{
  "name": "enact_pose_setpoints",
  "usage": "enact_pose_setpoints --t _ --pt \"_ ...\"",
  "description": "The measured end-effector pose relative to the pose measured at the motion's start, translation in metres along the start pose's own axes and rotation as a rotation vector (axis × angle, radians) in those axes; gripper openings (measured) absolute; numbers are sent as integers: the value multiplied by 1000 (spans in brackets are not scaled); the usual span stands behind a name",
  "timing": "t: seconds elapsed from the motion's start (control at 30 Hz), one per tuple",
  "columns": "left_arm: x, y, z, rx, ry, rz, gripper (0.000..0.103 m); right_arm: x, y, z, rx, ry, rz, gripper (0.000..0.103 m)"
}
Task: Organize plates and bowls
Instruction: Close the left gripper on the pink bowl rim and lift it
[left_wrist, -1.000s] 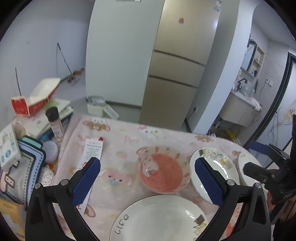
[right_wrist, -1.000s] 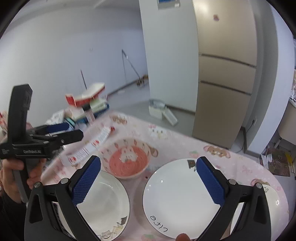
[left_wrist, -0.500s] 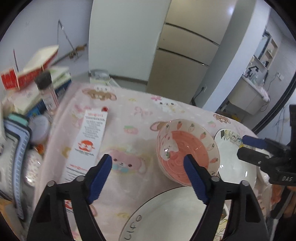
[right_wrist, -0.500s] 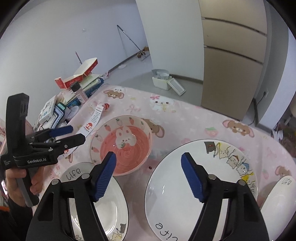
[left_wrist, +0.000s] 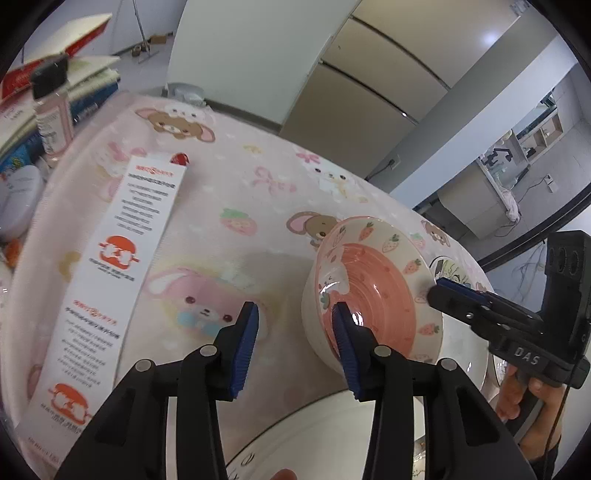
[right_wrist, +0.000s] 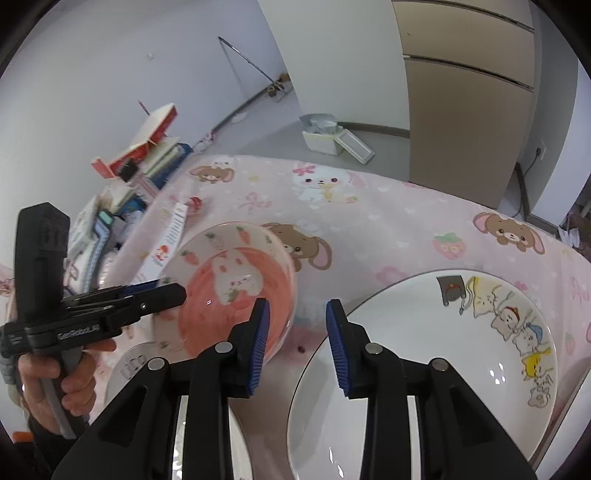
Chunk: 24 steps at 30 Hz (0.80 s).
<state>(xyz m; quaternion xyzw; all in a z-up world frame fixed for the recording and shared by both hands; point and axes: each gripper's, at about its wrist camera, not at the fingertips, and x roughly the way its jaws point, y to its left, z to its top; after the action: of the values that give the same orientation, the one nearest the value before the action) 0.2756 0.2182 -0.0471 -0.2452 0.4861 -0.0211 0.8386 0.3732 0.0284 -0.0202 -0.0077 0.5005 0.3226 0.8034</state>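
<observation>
Pink bowl (left_wrist: 373, 295) tilted, rim straddled by both half-spread grippers, left gripper (left_wrist: 295, 343), right gripper (right_wrist: 297, 345)

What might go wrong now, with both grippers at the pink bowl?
1. The left gripper and right gripper each straddle the bowl rim, on opposite sides, with jaws not yet closed on it. Lifting early or closing unevenly may tip or drop it.
2. The cartoon plate and the near plate lie right beside the bowl, so a slip could knock or chip them.
</observation>
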Motion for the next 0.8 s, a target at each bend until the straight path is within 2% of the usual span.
enact_pose_setpoints --t 0.1,0.27,0.3,0.33,0.37,0.4,0.5,0.6,0.8 --pt "9 0 5 -12 16 3 43 12 0 4 10 22 1 31" --pt "23 -1 8 -42 40 -31 34 28 0 7 27 46 11 31" --pt "26 0 9 -45 43 -39 31 31 1 8 27 54 11 25" --pt "28 -1 9 -45 48 -46 26 32 2 8 19 59 14 10" --pt "29 -2 9 -40 53 -54 23 33 4 9 3 56 26 10" --pt "29 -4 9 -31 42 -64 18 33 7 9 -11 53 11 10" --pt "23 -16 7 30 -8 36 9 27 10 9 -9 25 16 7" --pt "4 -38 2 151 -98 104 7 10 16 11 -22 -23 24 6" --pt "-53 -73 -6 207 -219 73 7 -53 25 5 -22 -143 68 7"
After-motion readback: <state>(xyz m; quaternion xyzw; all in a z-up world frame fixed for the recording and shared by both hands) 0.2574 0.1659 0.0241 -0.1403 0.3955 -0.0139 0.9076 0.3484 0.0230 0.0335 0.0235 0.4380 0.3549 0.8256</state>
